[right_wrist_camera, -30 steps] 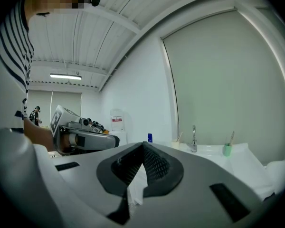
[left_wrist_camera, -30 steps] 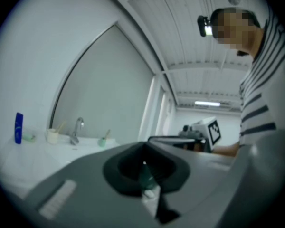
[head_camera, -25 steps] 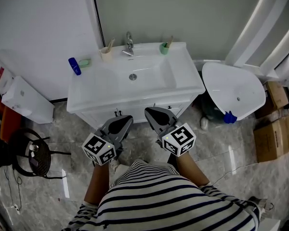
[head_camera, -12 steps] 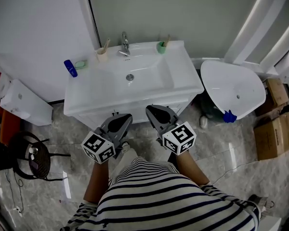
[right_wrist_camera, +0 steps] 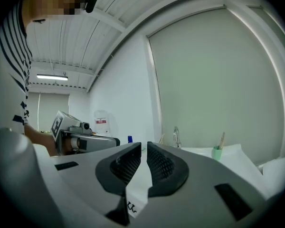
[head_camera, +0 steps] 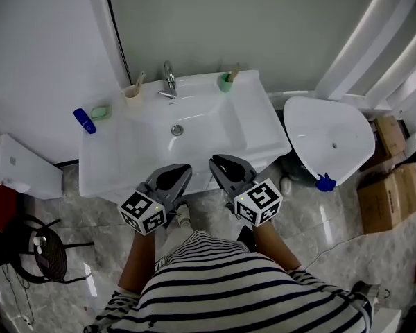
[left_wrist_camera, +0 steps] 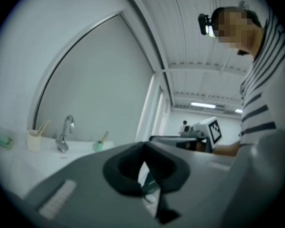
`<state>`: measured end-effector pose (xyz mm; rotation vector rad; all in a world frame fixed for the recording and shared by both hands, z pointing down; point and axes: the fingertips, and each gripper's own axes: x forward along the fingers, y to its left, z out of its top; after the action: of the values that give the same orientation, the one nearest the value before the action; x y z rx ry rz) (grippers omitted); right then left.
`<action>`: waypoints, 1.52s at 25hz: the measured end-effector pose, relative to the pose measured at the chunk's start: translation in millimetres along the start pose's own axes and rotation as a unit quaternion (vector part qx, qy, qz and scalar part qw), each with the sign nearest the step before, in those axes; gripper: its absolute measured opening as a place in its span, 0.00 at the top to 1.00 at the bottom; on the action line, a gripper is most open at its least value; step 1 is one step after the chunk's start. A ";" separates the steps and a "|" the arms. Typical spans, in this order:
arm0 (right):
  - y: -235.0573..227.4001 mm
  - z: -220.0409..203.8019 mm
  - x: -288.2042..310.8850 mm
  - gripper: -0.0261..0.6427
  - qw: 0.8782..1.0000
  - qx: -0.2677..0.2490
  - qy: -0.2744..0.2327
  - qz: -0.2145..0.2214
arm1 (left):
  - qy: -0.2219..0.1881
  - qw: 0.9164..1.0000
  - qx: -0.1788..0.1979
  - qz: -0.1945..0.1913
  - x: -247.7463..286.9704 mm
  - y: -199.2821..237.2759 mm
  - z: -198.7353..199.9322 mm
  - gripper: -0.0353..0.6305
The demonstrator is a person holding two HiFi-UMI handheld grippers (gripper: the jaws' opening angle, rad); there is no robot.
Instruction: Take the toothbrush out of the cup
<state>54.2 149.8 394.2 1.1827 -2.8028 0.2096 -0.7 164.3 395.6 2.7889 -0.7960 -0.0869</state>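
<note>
Two cups waited at the back of the vanity [head_camera: 114, 159], one on either side of the faucet [head_camera: 169, 83], clear of the basin. The beige cup [head_camera: 132, 95] stood on the left with a toothbrush [head_camera: 139, 80] leaning out. The green cup [head_camera: 224, 84] stood on the right, and the other toothbrush [head_camera: 233, 74] poked above its rim, handy to pinch from above. Neither brush was out yet, and I couldn't tell which cup was meant. My left gripper [head_camera: 182, 171] was clenched on nothing and my right gripper [head_camera: 215, 162] was the same, jaws together and empty. That made sense to me, since nothing was within reach. Both hung side by side at the vanity's front edge, well short of the cups. I held them low by my waist, forearms stretched forward and marker cubes facing up, noses roughly level toward the sink, ready to go in.
</note>
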 end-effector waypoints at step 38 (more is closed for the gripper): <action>-137.2 32.8 188.9 0.83 0.999 0.004 0.042 0.030 | 0.015 0.999 -0.032 -0.016 111.2 193.9 41.4 0.94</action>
<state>20.3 -83.4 400.3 1.0674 -2.7693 0.2679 -10.7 -62.6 403.8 2.7360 -0.7269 -0.0745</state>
